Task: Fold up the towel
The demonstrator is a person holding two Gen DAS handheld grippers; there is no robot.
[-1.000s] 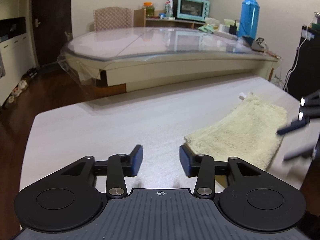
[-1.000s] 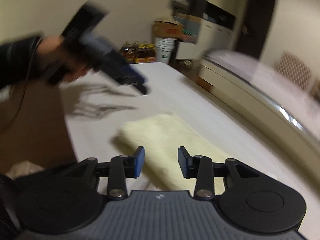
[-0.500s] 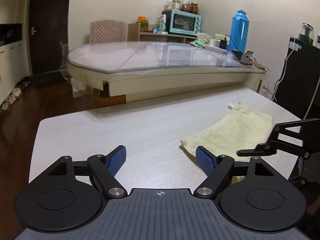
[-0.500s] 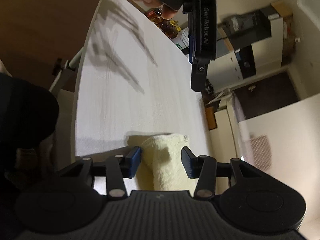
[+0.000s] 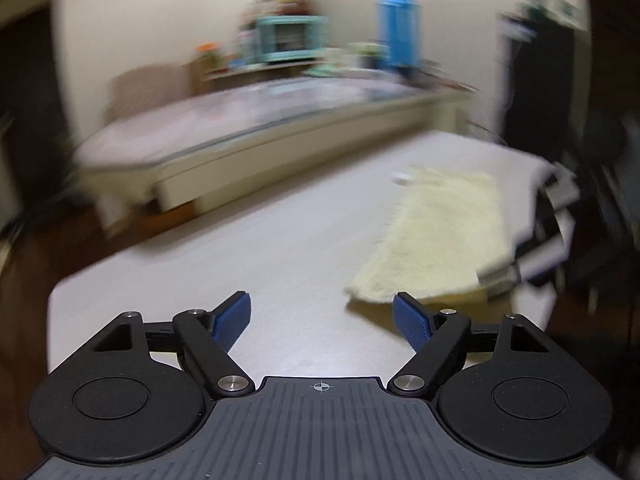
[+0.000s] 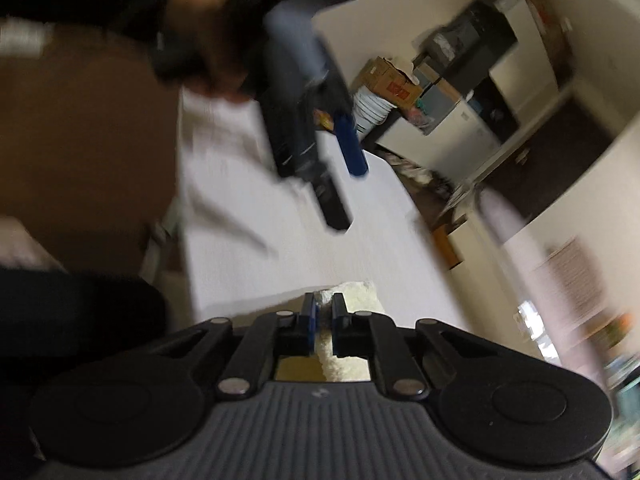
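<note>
Evidently my right hand-held gripper (image 6: 323, 310) has its jaws pressed nearly together on a corner of the towel (image 5: 444, 240); in the right wrist view a bit of pale terry cloth sits between the blue pads, so I read it as a pinch on the fabric rather than an empty close. My left hand-held gripper (image 5: 322, 318) is spread wide with nothing between its pads, hovering over the bare white surface (image 5: 256, 264) just beside the towel's near edge.

The towel lies on the surface, apparently already doubled into a long strip, running away from me toward the far right side. It is pale yellow and fluffy, and everything is motion-blurred, so I cannot tell how many layers lie at each edge.

I judge it light and thoroughly limp. It will sag and drape from whatever point I lift, so a single pinch will only drag one corner up while the rest trails. The pile looks grippy, not slippery, so a thin bite at the edge should hold, and there is nothing fragile to worry about. The risk is catching only the top layer and peeling the fold apart.

The sensible place for my left gripper is the near corner on its own side, taking all layers at once, so both corners travel together.
</note>
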